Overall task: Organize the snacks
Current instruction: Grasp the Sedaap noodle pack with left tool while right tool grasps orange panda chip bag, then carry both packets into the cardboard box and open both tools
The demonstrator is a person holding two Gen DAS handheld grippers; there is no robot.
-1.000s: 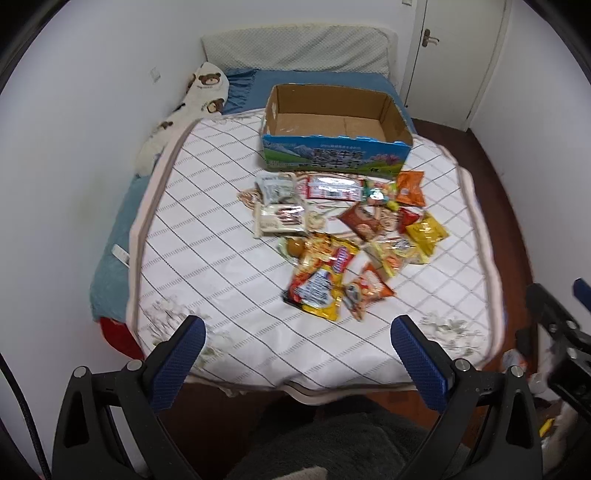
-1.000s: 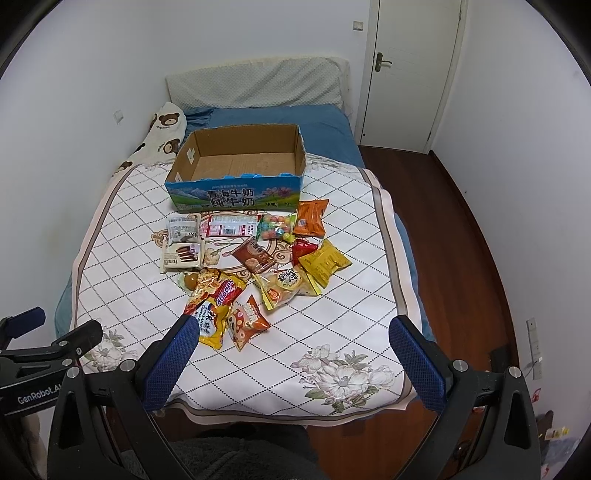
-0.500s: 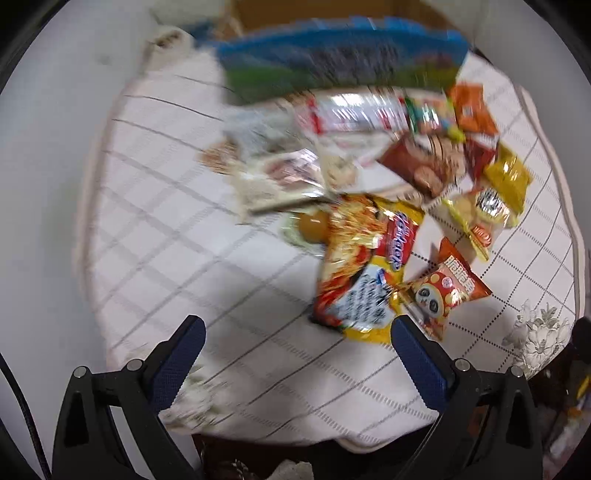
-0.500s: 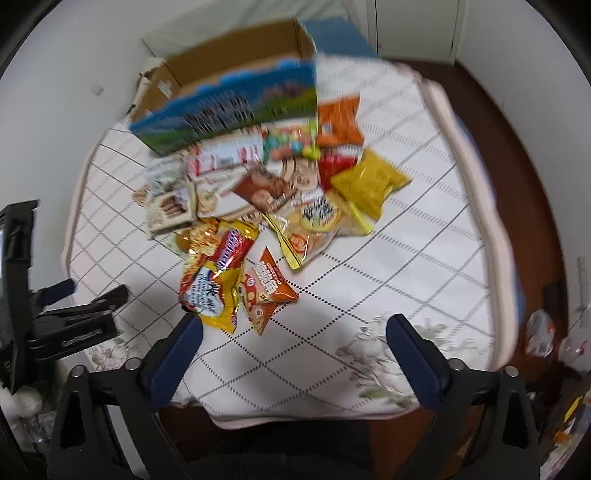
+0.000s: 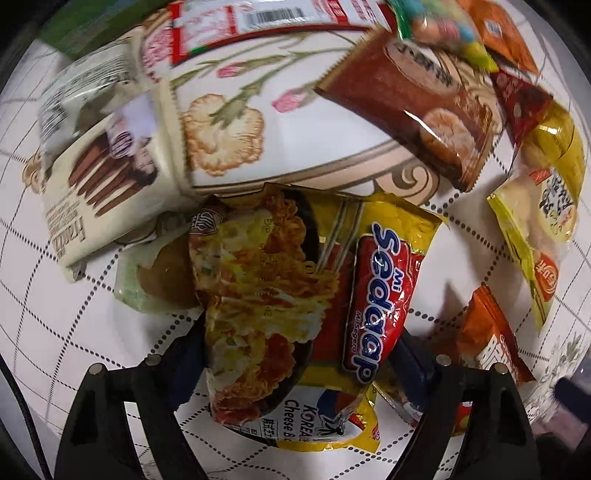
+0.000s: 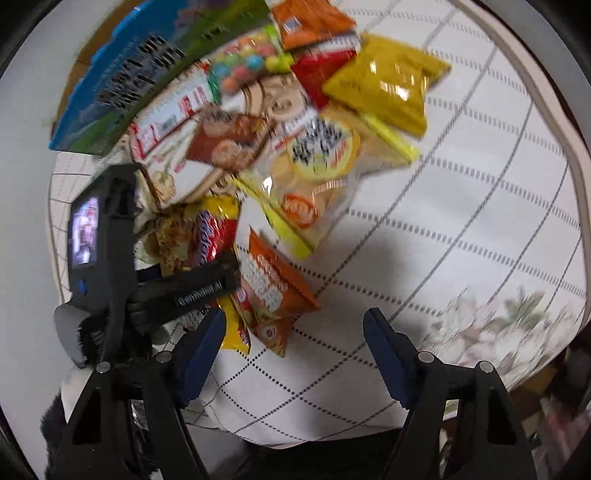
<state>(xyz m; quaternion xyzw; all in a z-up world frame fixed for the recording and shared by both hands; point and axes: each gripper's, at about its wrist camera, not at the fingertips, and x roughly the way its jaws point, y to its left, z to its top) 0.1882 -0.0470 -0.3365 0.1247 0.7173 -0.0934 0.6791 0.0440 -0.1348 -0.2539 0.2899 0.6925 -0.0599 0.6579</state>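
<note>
Noodle packet (image 5: pixel 295 295) between closing jaws

We see noodle packet (image 5: pixel 295 295) covering left hand-held gripper (image 5: pixel 295 354) fingertips; contact unclear. Bun packet (image 5: pixel 162 277) half buried beneath. Box (image 6: pixel 147 66) blurred, lettering unreadable, top cropped. Candy bag (image 5: pixel 439 26) smeared.

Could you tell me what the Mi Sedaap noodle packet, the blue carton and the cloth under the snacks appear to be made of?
Mi Sedaap noodle packet: apparently thin glossy plastic film; it crinkles and throws bright glare spots.
Blue carton: probably printed cardboard; a bare brown edge shows above the coloured face, though the view is blurred.
Cloth: seemingly a matte woven or quilted fabric, with no glare, printed with a dotted grid and flowers.
</note>
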